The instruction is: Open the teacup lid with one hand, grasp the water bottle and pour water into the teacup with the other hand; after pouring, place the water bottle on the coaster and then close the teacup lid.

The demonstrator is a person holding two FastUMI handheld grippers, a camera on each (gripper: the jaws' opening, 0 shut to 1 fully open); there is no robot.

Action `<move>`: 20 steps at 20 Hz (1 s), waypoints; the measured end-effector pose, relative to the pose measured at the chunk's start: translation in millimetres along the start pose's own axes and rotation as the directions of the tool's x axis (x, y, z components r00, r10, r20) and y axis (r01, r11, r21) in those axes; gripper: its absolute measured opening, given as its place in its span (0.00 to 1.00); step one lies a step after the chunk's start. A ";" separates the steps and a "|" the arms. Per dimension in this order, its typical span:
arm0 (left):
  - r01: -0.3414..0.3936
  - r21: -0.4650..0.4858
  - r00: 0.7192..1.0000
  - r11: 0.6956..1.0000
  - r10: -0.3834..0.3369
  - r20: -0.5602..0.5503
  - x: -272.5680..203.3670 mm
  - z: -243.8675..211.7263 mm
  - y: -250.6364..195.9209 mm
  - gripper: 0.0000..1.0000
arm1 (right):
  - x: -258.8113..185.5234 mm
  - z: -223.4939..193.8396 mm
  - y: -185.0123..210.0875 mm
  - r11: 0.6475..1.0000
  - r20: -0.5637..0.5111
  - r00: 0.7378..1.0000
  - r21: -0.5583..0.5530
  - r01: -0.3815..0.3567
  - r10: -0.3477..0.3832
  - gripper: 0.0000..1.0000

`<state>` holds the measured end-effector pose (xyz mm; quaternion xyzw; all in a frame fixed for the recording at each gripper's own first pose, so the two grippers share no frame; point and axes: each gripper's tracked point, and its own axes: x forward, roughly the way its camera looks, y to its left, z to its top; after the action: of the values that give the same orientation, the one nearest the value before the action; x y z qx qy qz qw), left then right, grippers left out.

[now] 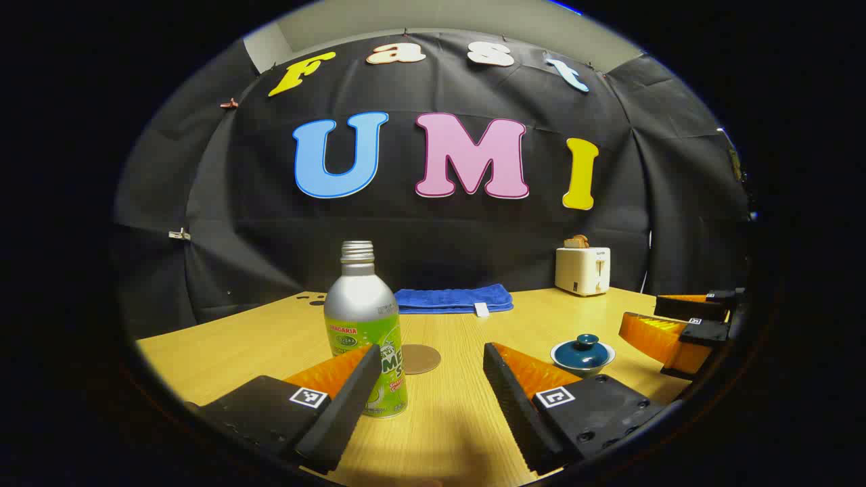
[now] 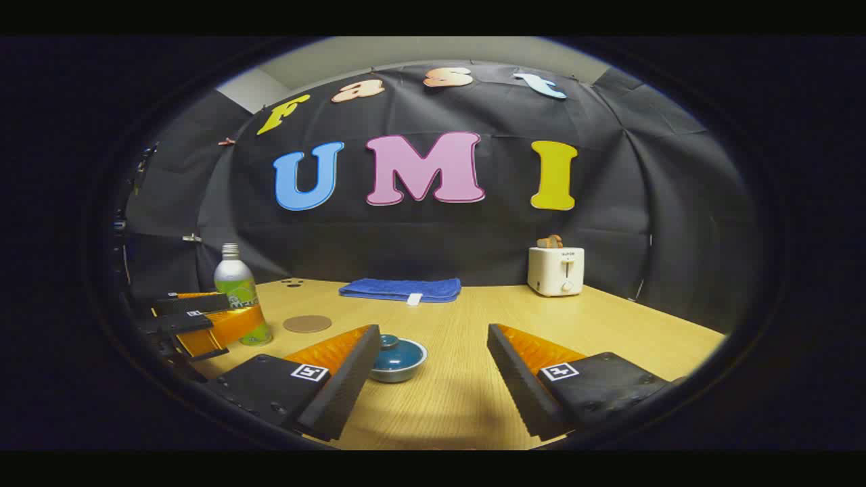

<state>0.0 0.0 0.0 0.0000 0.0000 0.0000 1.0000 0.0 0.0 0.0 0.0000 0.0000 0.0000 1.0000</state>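
Lidded teacup (image 2: 398, 355) low on the wooden bench (image 2: 473, 325), lid (image 1: 583, 341) on, just behind the left finger of the right gripper (image 2: 429, 372) (released, jaws wide apart, touching nothing). Water bottle (image 1: 366, 325) upright and uncapped to the cup's left, round coaster (image 1: 419, 358) just behind it, with the left gripper (image 1: 429, 382) spread open too, its left finger in front of the bottle's base. Farther back, folded blue towel (image 2: 400, 289) and white toaster (image 2: 556, 270) near the booth wall.
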 end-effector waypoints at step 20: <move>0.023 0.000 1.000 1.000 -0.023 0.002 -10.5 0.1 2.5 0.96 | -0.5 -0.2 -0.3 1.000 -0.001 1.000 0.000 0.002 -0.002 0.98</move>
<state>-10.5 2.5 0.1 0.0002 -0.0010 -0.0117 0.9999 -0.5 -0.3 -0.2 -0.0001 0.0003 -0.0010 1.0000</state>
